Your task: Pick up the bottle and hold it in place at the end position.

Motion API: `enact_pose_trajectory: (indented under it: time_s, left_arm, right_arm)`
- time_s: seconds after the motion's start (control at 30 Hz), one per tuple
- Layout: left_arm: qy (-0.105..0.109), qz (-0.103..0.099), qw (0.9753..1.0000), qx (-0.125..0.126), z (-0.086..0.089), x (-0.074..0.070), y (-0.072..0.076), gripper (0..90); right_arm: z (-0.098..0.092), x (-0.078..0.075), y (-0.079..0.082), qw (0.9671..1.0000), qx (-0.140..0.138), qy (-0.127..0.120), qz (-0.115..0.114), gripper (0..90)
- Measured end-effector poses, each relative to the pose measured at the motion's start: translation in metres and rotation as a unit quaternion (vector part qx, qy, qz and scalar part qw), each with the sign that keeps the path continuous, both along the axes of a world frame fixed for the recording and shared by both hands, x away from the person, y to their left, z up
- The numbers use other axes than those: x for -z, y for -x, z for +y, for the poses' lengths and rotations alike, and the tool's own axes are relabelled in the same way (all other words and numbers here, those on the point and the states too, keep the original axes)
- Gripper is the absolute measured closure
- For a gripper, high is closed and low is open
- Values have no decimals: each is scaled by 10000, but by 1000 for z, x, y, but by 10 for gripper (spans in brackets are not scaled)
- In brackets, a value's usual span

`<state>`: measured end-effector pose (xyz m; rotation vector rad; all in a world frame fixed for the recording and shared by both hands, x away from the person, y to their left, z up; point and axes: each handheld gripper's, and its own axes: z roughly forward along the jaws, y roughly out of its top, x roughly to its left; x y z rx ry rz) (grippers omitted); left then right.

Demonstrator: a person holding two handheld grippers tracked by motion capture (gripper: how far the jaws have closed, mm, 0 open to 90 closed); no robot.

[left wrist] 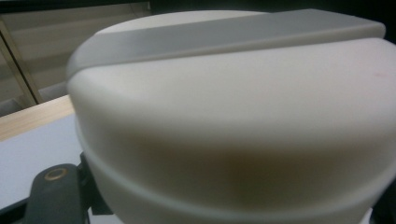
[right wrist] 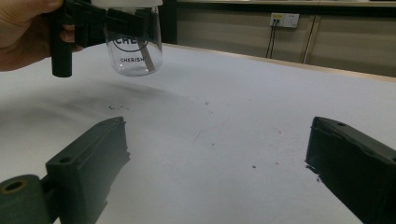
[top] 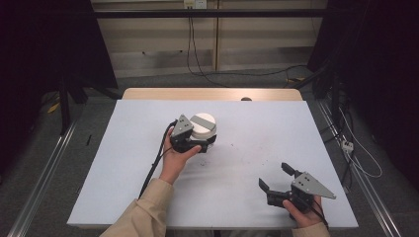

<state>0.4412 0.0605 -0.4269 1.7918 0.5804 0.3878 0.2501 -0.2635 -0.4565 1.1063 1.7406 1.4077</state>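
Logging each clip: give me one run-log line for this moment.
left hand-held gripper: shut on jar, lifted | right hand-held gripper: open, empty | lid: on

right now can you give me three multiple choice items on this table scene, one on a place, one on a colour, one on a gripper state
1. Where is the jar?
A. between the left gripper's jaws, left of the table's middle
B. at the table's right edge
C. on the floor

2. What colour is the jar's lid?
A. red
B. off-white with a grey bar across the top
C. black

3. How does the right gripper stand?
A. shut on the jar
B. shut on nothing
C. open, nothing between its jaws

Answers: 1 A, the left gripper clamps the jar's neck; 2 B, the left gripper view shows the pale lid close up; 3 C, only bare table lies between its jaws.
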Motion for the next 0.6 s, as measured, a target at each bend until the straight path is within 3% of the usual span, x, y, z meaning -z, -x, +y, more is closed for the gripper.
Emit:
enact_pose_trajectory:
  time_s: [0.6]
  left_arm:
    - [-54,52,9999,124,-14,7,-9,184]
  right_arm:
    - [0,0,0,10000,-19,-8,6,50]
